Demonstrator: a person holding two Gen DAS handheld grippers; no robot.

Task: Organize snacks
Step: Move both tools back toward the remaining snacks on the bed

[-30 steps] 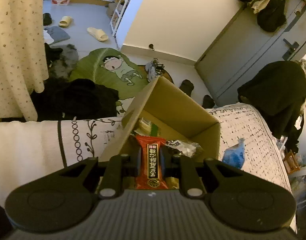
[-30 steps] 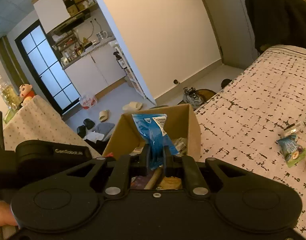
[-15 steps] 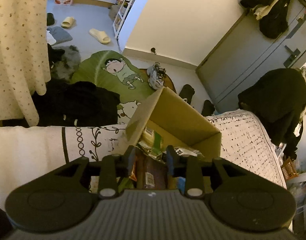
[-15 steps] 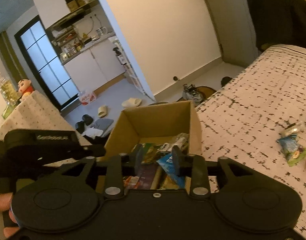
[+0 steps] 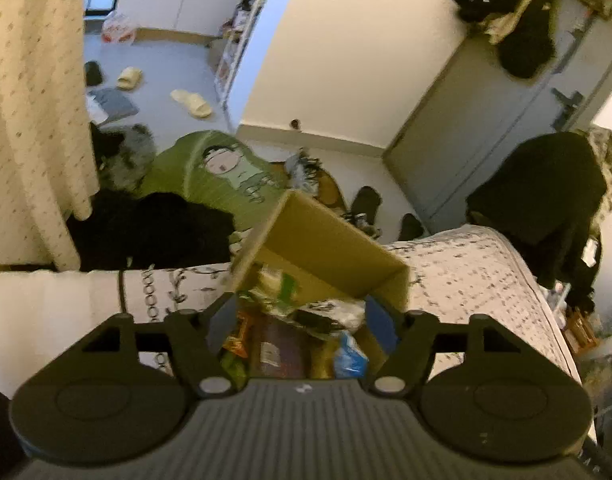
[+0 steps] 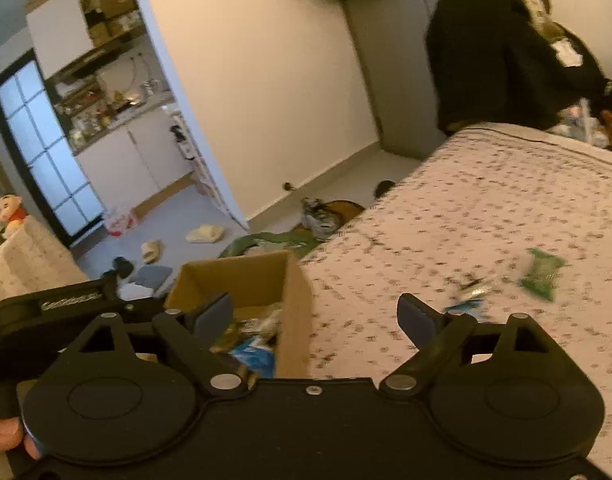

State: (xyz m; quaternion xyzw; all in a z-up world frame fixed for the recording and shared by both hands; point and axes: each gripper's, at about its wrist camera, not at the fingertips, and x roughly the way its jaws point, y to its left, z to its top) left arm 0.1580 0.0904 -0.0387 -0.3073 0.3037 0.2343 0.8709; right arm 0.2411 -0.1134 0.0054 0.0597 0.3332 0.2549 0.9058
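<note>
Left wrist view showed the left gripper (image 5: 302, 320) with its jaws spread wide and nothing between them, poised directly above the open brown cardboard box (image 5: 337, 244). The box sat on the bed covered in a white, black-flecked quilt (image 5: 477, 276), at the quilt's edge. Inside the box lay a jumble of snack packets: a blue foil packet (image 5: 347, 354) against the right-hand wall, a dark maroon packet (image 5: 276, 350) near the middle, an orange packet (image 5: 236, 336) toward the left wall, and a green-and-white packet (image 5: 280, 286) toward the far wall.

Right wrist view showed the right gripper (image 6: 315, 320) likewise opened wide and empty, held over the box's right wall (image 6: 296, 308), with one finger above the box and the other above the quilt (image 6: 485, 200). Well to the right of the box, a green wrapped snack (image 6: 541, 274) lay on the quilt, and a blurred silver-and-blue packet (image 6: 469, 296) lay between that snack and the box. To the left of the box, the body of the left gripper (image 6: 66, 304) was visible.
</note>
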